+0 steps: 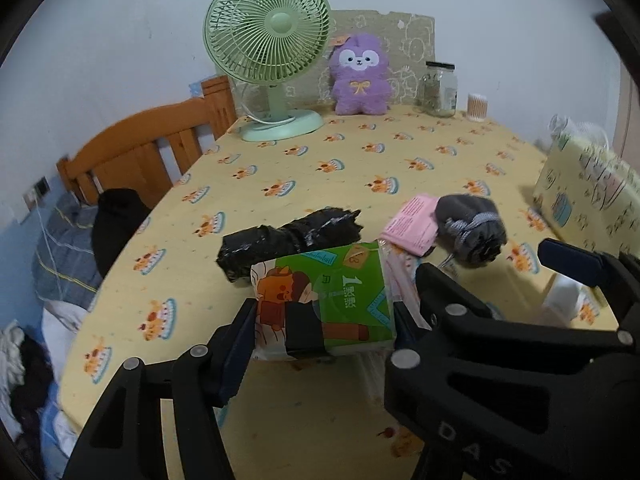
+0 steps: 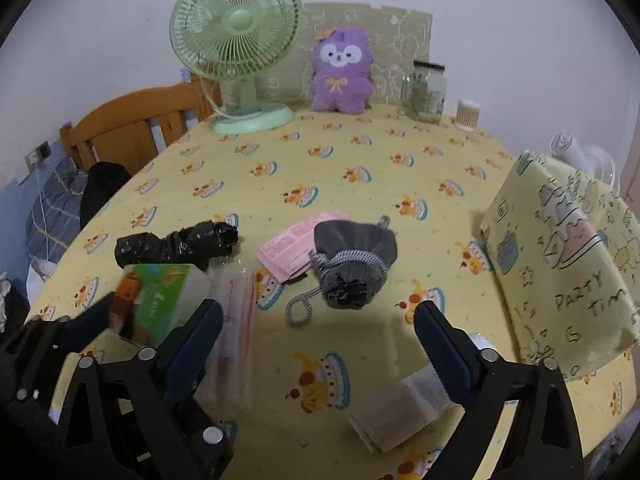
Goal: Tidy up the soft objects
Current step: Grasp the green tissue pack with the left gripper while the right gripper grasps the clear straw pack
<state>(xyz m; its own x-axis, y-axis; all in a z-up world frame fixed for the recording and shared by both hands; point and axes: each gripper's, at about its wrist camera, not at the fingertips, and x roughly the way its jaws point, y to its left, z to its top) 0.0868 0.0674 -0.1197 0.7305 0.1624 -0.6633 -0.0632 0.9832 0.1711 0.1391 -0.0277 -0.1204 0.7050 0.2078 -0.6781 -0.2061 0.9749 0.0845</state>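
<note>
My left gripper (image 1: 324, 316) is shut on a green tissue pack (image 1: 324, 296) and holds it above the yellow tablecloth (image 1: 304, 176); the pack shows blurred in the right wrist view (image 2: 160, 296). My right gripper (image 2: 318, 328) is open and empty, above the table near a folded beige cloth (image 2: 400, 412). Ahead lie a black plastic bag roll (image 2: 172, 244), a pink packet (image 2: 296, 244), a grey drawstring pouch (image 2: 352, 264) and a clear wrapped packet (image 2: 234, 332). A purple plush toy (image 2: 340, 76) sits at the back.
A green desk fan (image 2: 236, 60), a glass jar (image 2: 426, 92) and a cotton swab tub (image 2: 468, 114) stand at the back. A yellow printed storage box (image 2: 560, 256) stands at the right. A wooden bed frame (image 1: 152, 148) is left of the table.
</note>
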